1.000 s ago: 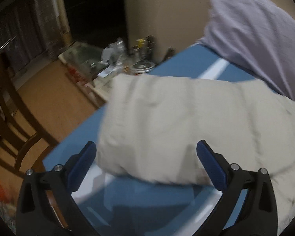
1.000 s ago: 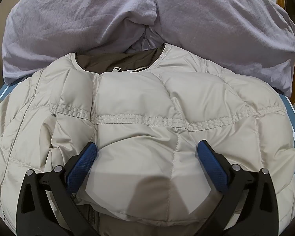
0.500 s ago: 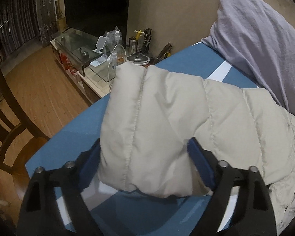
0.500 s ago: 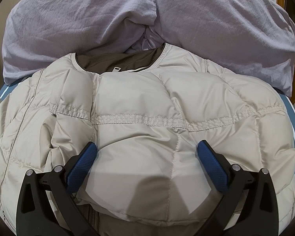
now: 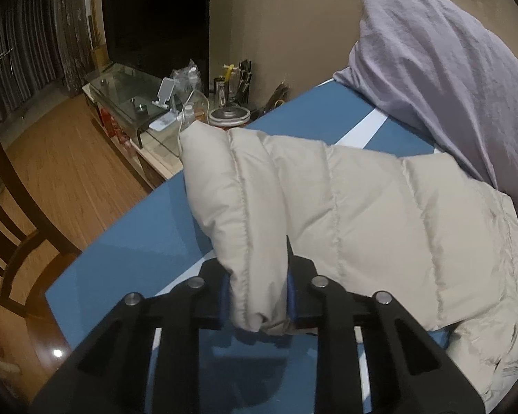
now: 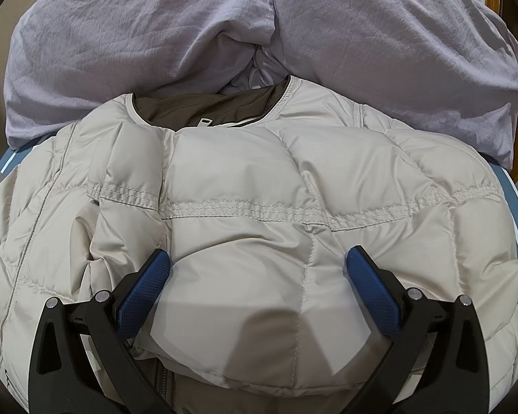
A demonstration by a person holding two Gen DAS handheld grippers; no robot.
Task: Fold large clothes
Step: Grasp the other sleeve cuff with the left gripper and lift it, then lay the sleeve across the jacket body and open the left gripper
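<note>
Our left gripper (image 5: 259, 296) pinches the sleeve (image 5: 245, 214); the right gripper (image 6: 259, 288) gapes wide over the jacket (image 6: 259, 179). We judge slick puffy fabric may slip out when pulled

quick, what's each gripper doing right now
left gripper: closed on the puffer jacket sleeve end.
right gripper: open over the jacket, holding nothing.

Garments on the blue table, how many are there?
2. The cream puffer jacket lies nearest, its sleeve clamped by the left gripper. The lilac garment is bunched behind its collar. Others may be hidden underneath.
</note>
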